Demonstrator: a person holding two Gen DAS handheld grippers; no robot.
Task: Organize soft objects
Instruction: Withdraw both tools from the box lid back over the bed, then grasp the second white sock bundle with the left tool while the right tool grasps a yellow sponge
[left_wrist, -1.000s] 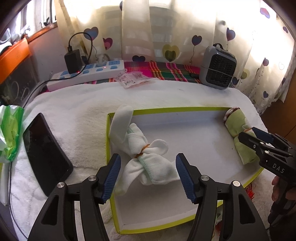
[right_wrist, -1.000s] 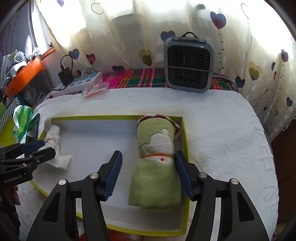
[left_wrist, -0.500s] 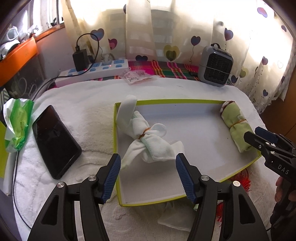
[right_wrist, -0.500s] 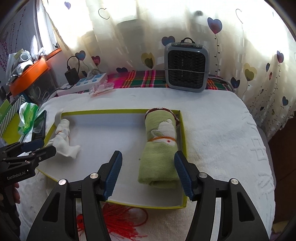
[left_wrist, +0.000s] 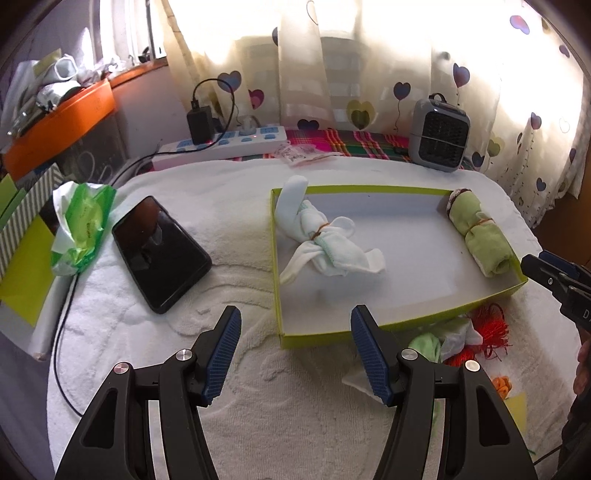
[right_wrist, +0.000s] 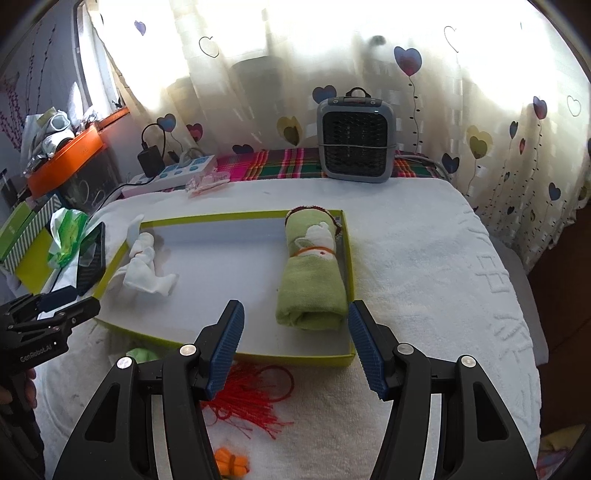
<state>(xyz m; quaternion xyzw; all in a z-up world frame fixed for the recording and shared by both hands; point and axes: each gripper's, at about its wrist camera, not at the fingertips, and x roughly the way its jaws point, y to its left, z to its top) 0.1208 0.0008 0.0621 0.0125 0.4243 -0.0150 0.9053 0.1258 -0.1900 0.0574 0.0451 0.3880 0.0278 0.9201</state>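
A white cloth bundle tied with a rubber band lies at the left end of a shallow box with a lime-green rim; it also shows in the right wrist view. A rolled green towel with a band lies at the box's right end, also in the right wrist view. My left gripper is open and empty, above the white table cover in front of the box. My right gripper is open and empty, over the box's front edge.
A black phone and a green tissue pack lie left of the box. Red rubber bands and a light green cloth lie in front. A power strip and a grey fan heater stand at the back.
Both grippers have pulled back from the box and away from the bundles. The white bundle and green towel stay in the box. Both stay open.
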